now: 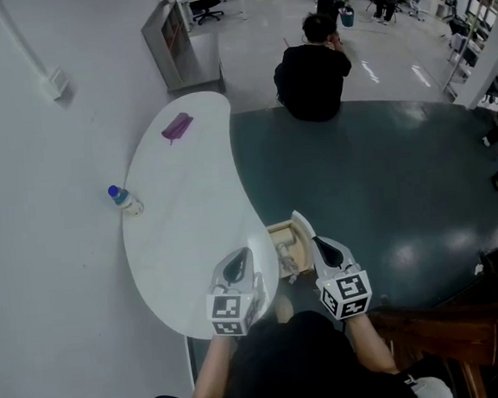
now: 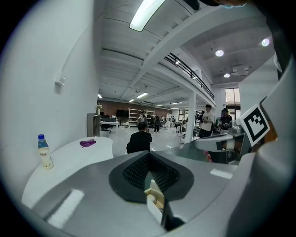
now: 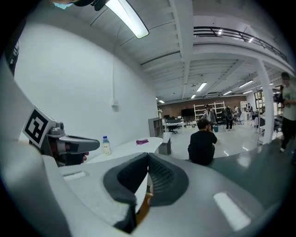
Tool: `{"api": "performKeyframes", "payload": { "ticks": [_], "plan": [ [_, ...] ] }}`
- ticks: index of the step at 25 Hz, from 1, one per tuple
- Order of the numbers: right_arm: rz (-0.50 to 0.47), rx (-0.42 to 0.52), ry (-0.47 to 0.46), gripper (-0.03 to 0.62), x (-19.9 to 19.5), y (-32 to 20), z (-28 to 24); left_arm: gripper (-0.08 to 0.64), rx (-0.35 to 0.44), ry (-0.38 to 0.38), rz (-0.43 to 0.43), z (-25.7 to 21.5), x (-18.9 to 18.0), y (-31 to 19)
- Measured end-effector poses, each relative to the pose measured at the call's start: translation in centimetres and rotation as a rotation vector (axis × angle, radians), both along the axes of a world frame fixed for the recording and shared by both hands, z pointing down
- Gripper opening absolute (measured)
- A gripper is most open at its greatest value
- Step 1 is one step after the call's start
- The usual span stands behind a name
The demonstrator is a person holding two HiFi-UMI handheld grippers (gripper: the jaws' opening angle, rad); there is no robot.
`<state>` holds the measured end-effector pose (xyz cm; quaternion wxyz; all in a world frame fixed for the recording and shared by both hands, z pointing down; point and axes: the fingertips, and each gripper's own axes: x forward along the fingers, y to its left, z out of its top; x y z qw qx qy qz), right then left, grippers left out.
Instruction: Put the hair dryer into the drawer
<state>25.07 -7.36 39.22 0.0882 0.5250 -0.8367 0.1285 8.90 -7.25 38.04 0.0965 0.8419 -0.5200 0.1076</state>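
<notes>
Left gripper (image 1: 236, 264) and right gripper (image 1: 325, 249), jaws together and empty, hang either side of the open drawer (image 1: 279, 229). The pale thing inside looks like the hair dryer (image 1: 285, 251), so the job seems done.

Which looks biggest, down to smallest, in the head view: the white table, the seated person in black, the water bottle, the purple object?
1. white table
2. seated person in black, though farther from the camera
3. water bottle and purple object: look about alike, so not ranked
</notes>
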Motion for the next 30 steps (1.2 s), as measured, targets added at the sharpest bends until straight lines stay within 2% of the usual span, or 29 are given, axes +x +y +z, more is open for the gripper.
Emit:
{"api": "performKeyframes", "payload": {
  "ticks": [30],
  "plan": [
    [-0.017,-0.014,0.003,0.005,-1.5,-0.6,0.7,0.008,0.001,0.021,0.005,0.1,-1.0,-0.4]
  ]
}}
